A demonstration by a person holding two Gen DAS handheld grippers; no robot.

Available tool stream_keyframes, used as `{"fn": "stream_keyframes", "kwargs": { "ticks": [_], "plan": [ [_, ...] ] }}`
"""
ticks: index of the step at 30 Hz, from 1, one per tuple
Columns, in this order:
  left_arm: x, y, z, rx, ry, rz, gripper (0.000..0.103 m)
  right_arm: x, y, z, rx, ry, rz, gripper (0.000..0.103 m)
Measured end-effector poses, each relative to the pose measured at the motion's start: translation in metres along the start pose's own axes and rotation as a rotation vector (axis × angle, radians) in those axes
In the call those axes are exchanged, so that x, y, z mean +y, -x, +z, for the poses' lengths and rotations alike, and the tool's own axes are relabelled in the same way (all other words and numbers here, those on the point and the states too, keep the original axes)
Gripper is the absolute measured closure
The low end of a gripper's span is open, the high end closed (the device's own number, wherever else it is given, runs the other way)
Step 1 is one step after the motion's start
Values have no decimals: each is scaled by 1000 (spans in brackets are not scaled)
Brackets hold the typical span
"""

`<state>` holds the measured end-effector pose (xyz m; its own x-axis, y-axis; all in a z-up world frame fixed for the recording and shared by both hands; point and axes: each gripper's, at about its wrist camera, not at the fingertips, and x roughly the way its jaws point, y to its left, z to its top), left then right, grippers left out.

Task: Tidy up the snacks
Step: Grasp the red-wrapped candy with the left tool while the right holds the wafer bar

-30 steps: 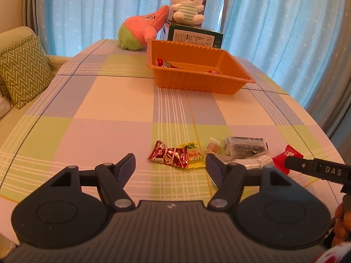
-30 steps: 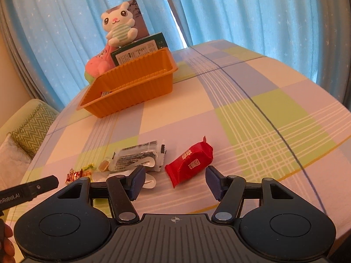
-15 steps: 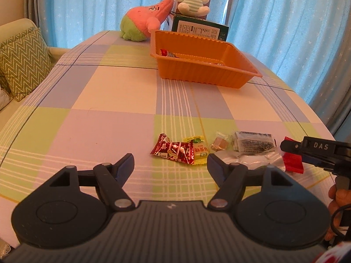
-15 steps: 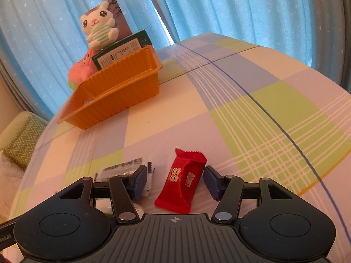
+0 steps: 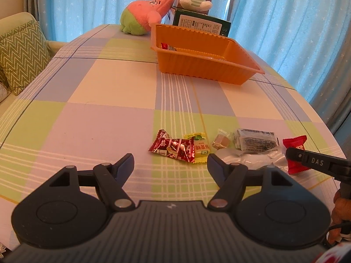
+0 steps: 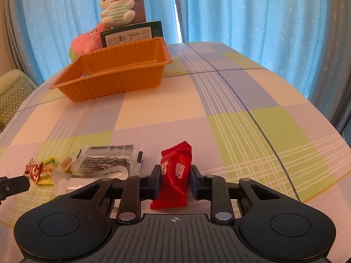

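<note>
We're over the checked tablecloth (image 6: 252, 100), and at its far end sits the orange tray (image 6: 114, 81), well apart from us, with a wrapper or two already lying inside; that, we judge, is where everything goes. Nearer in, a loose row of snacks waits: the clear-wrapped dark bar (image 6: 107, 161), a small caramel-coloured sweet (image 6: 67, 164), the yellow candy (image 5: 198, 146) and the dark red foil candy (image 5: 173, 148). Our left gripper (image 5: 170, 164) hovers just short of that foil candy, fingers spread wide, nothing between them. Our right gripper (image 6: 174, 180) is the busy one: its pads are pressed in on both sides of the red snack packet (image 6: 175, 173), clamped around the middle, the top end standing up past the fingers. Now the care: the wrapper is soft and puffy, so we'd keep the squeeze steady rather than harder, lift straight up before travelling, carry well over the tray's ribbed near wall, and let go only once we're low inside it.
</note>
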<state>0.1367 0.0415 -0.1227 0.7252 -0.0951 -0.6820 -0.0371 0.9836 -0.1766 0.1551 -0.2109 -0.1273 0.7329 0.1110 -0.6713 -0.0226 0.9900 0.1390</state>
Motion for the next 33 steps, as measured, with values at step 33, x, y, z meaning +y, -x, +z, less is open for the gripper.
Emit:
{"fn": "stream_keyframes", "kwargs": {
  "ticks": [33],
  "plan": [
    [10,-36,18,-1,-72,93,54,-9,1,1,-4,-42,1,77]
  ]
}}
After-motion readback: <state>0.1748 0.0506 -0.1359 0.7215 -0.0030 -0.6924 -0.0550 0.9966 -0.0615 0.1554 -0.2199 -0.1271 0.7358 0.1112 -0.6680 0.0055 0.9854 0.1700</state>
